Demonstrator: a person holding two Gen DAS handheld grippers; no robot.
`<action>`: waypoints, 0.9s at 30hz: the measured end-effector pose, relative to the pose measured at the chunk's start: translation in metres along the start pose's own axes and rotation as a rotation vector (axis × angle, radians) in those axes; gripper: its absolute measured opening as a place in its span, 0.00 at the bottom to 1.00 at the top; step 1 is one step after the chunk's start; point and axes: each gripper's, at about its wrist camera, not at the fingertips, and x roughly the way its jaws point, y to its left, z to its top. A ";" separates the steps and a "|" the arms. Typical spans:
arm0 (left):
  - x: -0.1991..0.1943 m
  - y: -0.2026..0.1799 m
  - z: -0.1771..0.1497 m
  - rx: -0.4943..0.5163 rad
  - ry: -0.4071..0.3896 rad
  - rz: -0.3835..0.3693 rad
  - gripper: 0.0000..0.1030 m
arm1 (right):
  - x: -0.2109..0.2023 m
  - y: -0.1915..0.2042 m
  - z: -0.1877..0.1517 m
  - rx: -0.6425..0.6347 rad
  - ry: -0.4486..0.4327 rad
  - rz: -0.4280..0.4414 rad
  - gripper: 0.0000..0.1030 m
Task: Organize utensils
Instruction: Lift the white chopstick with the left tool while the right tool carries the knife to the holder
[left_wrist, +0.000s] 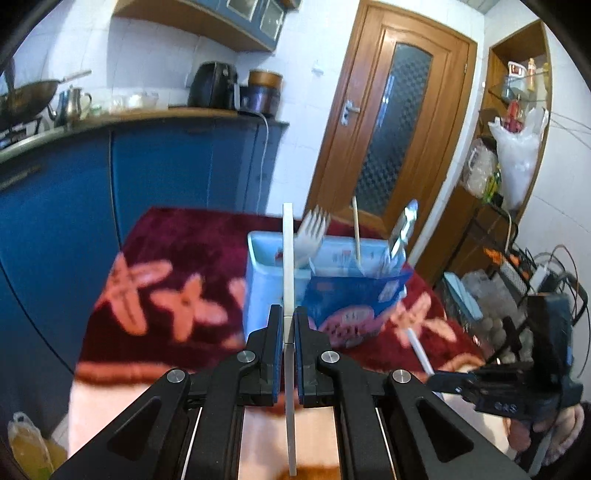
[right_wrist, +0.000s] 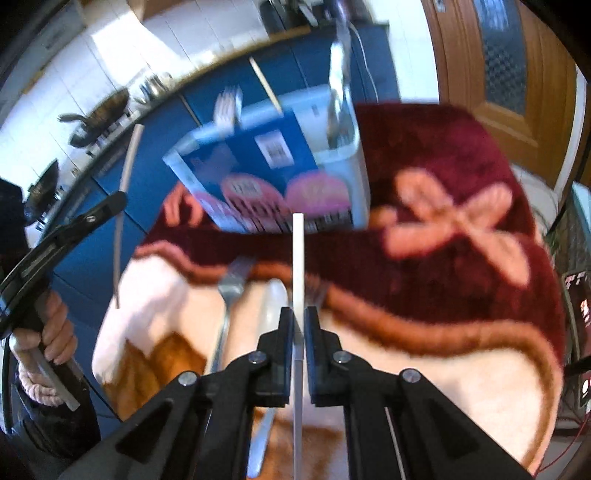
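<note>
Both claws we see are clamped on thin white sticks: our left claw (left_wrist: 289, 325) grips a long white flat stick (left_wrist: 288, 258) that runs straight ahead along the fingers, its far tip rising in front of the pale blue plastic bin (left_wrist: 258, 280), and its near end trailing back between the arms. Our right claw (right_wrist: 298, 321) pinches a second white stick (right_wrist: 297, 258) the same way, long axis forward, tip aimed at the bin. From the right wrist view the left claw sits off to the side in a bare hand (right_wrist: 55, 332), its stick slanting upward; from the left wrist view the right claw (left_wrist: 443, 380) is low at the side, its stick pointing toward the bin. Inside the bin we count three utensils standing upright: one white plastic fork (left_wrist: 312, 236), tines up, one thin wooden chopstick (left_wrist: 356, 236) and one metal utensil (left_wrist: 400, 232). A blue printed packet (left_wrist: 354, 302) leans against the bin's front. On the dark red floral cloth (right_wrist: 443, 177) covering the tabletop, near the right claw, lie one metal fork (right_wrist: 231, 295), tines toward the bin, and a white spoon-like piece (right_wrist: 273, 306), blurred.
</note>
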 end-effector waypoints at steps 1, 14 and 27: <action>0.000 0.000 0.004 -0.003 -0.016 0.002 0.05 | -0.007 0.003 0.002 -0.011 -0.043 -0.002 0.08; 0.014 -0.017 0.061 -0.005 -0.321 0.028 0.05 | -0.048 0.022 0.045 -0.071 -0.418 -0.003 0.08; 0.077 0.003 0.066 -0.084 -0.359 0.114 0.05 | -0.037 0.023 0.079 -0.109 -0.546 -0.034 0.07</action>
